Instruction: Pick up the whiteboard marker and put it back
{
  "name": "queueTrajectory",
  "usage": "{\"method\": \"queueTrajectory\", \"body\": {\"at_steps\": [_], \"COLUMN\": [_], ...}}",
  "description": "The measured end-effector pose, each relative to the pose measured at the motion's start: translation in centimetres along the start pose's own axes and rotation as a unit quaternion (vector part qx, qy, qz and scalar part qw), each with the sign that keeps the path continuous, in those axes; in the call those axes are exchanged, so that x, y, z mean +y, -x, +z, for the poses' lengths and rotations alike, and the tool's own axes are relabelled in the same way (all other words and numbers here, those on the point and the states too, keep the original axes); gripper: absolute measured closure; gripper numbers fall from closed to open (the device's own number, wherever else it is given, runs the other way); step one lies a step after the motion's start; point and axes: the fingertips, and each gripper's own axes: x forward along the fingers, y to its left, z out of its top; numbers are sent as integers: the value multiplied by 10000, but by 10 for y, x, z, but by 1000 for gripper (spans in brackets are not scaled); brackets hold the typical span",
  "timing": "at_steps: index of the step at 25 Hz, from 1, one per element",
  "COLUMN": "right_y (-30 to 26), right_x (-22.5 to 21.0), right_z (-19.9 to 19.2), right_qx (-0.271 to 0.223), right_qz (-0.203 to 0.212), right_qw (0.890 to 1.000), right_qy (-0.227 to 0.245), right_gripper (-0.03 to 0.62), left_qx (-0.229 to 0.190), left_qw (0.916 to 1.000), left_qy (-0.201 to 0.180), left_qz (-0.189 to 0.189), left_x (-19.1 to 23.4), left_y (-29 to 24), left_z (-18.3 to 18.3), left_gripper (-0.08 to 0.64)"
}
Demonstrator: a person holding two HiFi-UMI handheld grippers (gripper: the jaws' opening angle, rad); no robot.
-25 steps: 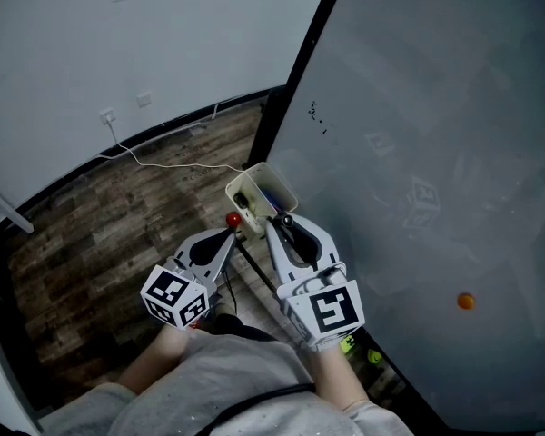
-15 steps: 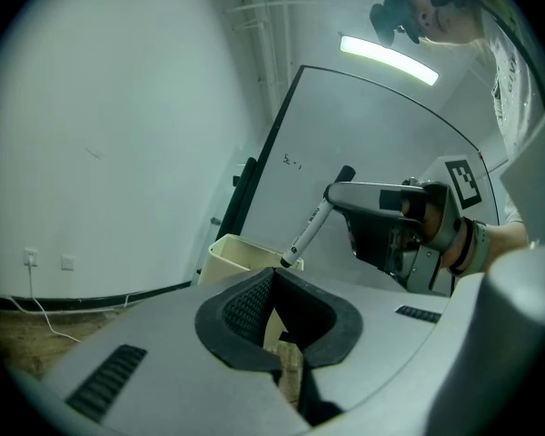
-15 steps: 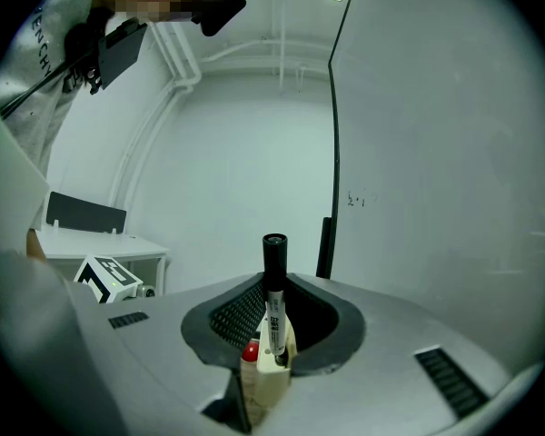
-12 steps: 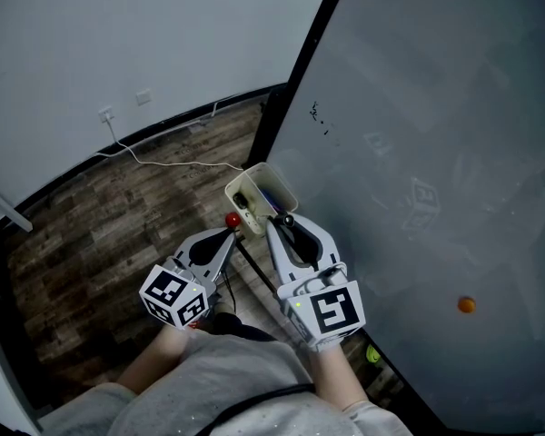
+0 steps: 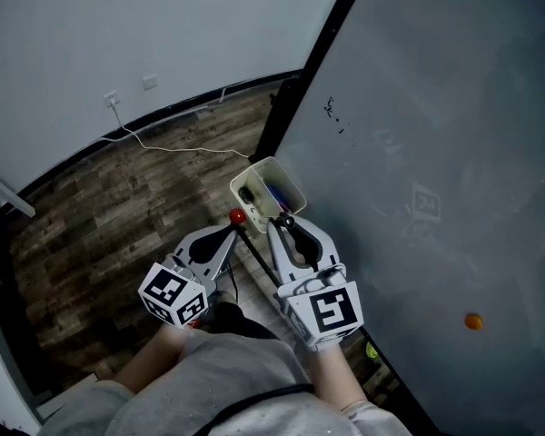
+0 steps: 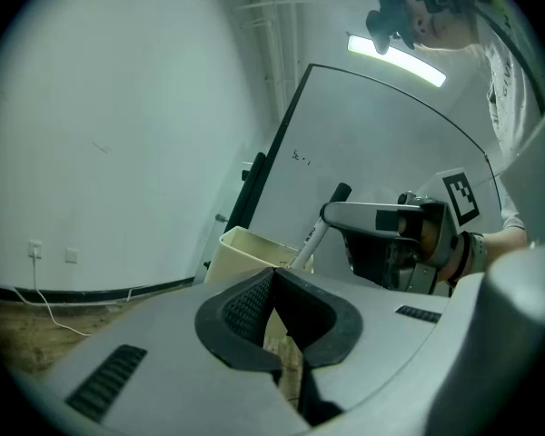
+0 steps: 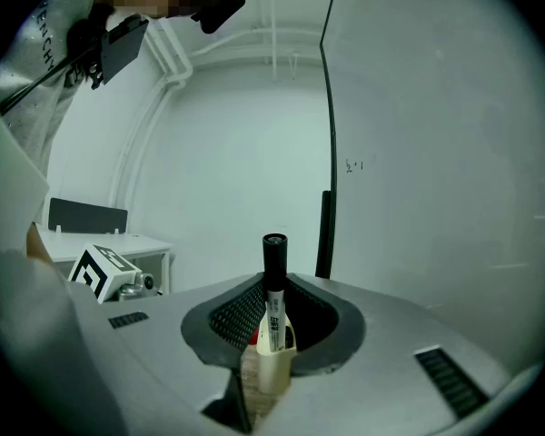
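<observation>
1. Cream-coloured holder (image 5: 263,163) stands just beside the dark edge of the whiteboard (image 5: 436,153), open at the top, with a blue item (image 5: 277,192) inside it.
2. Right hand-held gripper (image 5: 287,224) points level at the holder and is clenched on the whiteboard marker (image 7: 274,289). Its own view shows both pads against the white barrel, with the black cap upward.
3. From the left gripper view, the marker leans, with its cap above the right jaws and its lower end down at the holder's mouth. Whether it reaches the bottom cannot be told.
4. Left hand-held gripper (image 5: 233,234) is beside the right one, just short of the holder, its jaw tips together with nothing between them.
5. Red round thing (image 5: 238,216) shows just beside the left tips, near the holder's wall.
6. Orange dot (image 5: 473,321) sits on the whiteboard, well apart from both grippers. A white cable (image 5: 173,148) lies on the wooden floor (image 5: 91,225).
</observation>
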Motion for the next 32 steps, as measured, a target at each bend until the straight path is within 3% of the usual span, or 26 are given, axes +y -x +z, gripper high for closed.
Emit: {"method": "queueTrajectory", "body": {"at_steps": [11, 32], "right_y": [-15, -18], "right_x": [-6, -4], "right_z": [-28, -48], "right_qx": [225, 231], "right_qz": [108, 220], "right_qw": [9995, 9995], "right_qy": [-218, -88], "right_gripper": [515, 515], "left_qx": [57, 183], "left_qw": [9999, 9995], "left_qy": [-13, 107], "left_qz": [122, 226], "left_x": [9, 8], "left_y": [-10, -18], "left_z": [-5, -19], "left_gripper": [549, 549]}}
